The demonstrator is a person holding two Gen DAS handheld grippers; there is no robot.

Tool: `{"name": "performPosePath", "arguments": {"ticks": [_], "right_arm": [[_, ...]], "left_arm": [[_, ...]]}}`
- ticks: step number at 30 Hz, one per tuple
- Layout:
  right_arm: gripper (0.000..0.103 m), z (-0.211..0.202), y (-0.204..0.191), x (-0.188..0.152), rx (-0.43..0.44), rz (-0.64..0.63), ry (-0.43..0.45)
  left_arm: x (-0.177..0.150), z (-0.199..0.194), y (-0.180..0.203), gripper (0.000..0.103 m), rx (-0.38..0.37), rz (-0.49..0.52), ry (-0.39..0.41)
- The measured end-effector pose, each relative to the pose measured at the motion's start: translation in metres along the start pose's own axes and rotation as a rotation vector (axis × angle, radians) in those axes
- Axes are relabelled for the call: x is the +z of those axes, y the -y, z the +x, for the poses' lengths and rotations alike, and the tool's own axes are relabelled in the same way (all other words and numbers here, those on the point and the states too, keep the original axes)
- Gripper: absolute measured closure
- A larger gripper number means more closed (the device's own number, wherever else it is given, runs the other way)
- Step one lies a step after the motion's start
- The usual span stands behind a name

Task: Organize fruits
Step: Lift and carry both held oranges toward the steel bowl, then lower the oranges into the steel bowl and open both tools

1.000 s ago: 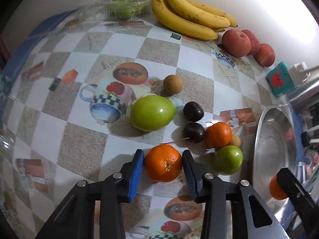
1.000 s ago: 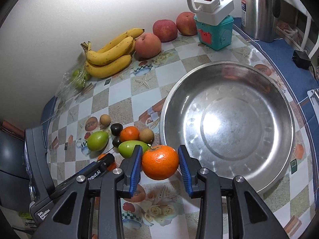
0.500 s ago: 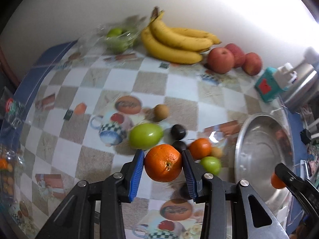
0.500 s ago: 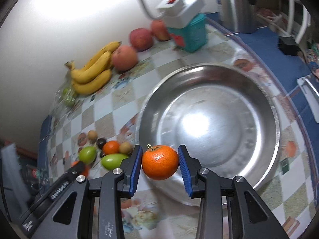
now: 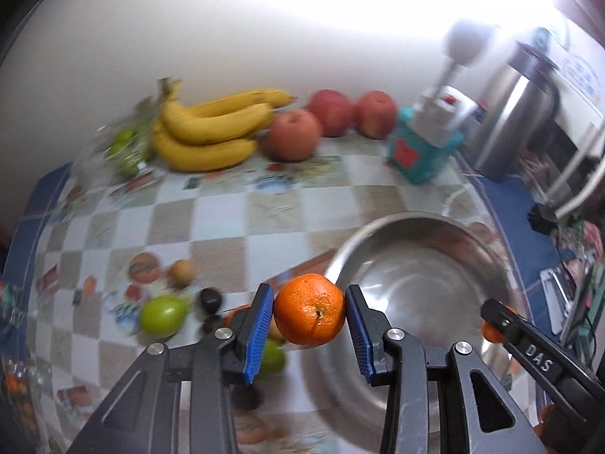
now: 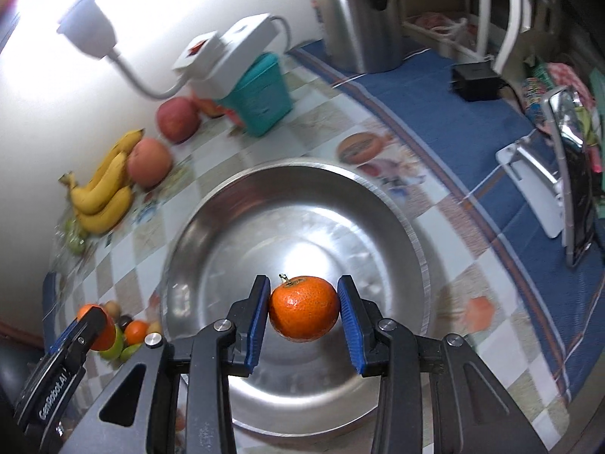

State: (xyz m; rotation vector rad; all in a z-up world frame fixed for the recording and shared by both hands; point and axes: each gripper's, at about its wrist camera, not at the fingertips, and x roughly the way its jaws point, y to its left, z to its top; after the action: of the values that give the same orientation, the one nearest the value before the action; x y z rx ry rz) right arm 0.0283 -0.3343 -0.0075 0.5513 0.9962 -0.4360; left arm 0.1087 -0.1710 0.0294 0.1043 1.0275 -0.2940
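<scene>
A white wall backs the bench [image 5: 287, 204], which wears a checkered cloth printed with teapots and fruit, bordered in blue. The steel bowl [image 6: 378, 204] sits right of centre on it, wide and shallow. Along the far edge lie the bananas [image 5: 208, 132], three apples [image 5: 295, 134], a teal box [image 5: 423, 155] carrying a white lamp base, and a steel kettle [image 5: 510, 128] far right. At the near left of the bench a small heap of fruit is blurred: a green mango [image 5: 163, 314], a dark plum [image 5: 210, 299] and a brown round fruit [image 5: 180, 270].

The left claw [image 5: 308, 316] is clamped on an orange [image 5: 309, 309], its blue pads pressing both sides; the orange hangs off the bench, over the bowl's left rim. The right claw [image 6: 303, 310] grips a second orange [image 6: 303, 308], stem upward, held above the inside of the bowl near its middle, not touching the steel. Both claws point forward and downward, the right one reaching in from the bowl's near side, the left one from the bowl's left
</scene>
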Motion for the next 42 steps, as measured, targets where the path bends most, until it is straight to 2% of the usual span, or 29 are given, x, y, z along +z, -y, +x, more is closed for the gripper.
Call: {"name": "performPosePath", "arguments": {"ticks": [4, 7, 13, 21, 34, 36, 37, 42], "right_arm": [[0.065, -0.001, 0.009, 0.005, -0.031, 0.019, 0.014], [0.065, 0.001, 0.014, 0.007, -0.039, 0.036, 0.011], [0.065, 0.005, 0.022, 0.007, -0.057, 0.053, -0.005], [0.065, 0.017, 0.020, 0.004, -0.067, 0.039, -0.053], [0.065, 0.019, 0.021, 0.004, -0.079, 0.048, -0.075], [0.058, 0.019, 0.023, 0.004, -0.072, 0.061, -0.076], [0.052, 0.019, 0.024, 0.004, -0.073, 0.063, -0.075], [0.050, 0.015, 0.024, 0.004, -0.073, 0.062, -0.063]], "left_arm": [[0.002, 0.007, 0.031, 0.061, -0.015, 0.070, 0.011], [-0.003, 0.015, 0.040, 0.061, -0.033, 0.084, 0.009], [-0.014, 0.034, 0.038, 0.061, -0.018, 0.081, -0.037], [-0.019, 0.041, 0.040, 0.061, -0.006, 0.091, -0.055], [-0.021, 0.045, 0.038, 0.059, -0.010, 0.082, -0.076], [-0.021, 0.043, 0.039, 0.051, -0.012, 0.085, -0.071], [-0.021, 0.042, 0.039, 0.049, -0.012, 0.087, -0.067], [-0.019, 0.037, 0.040, 0.048, -0.014, 0.084, -0.059]]}}
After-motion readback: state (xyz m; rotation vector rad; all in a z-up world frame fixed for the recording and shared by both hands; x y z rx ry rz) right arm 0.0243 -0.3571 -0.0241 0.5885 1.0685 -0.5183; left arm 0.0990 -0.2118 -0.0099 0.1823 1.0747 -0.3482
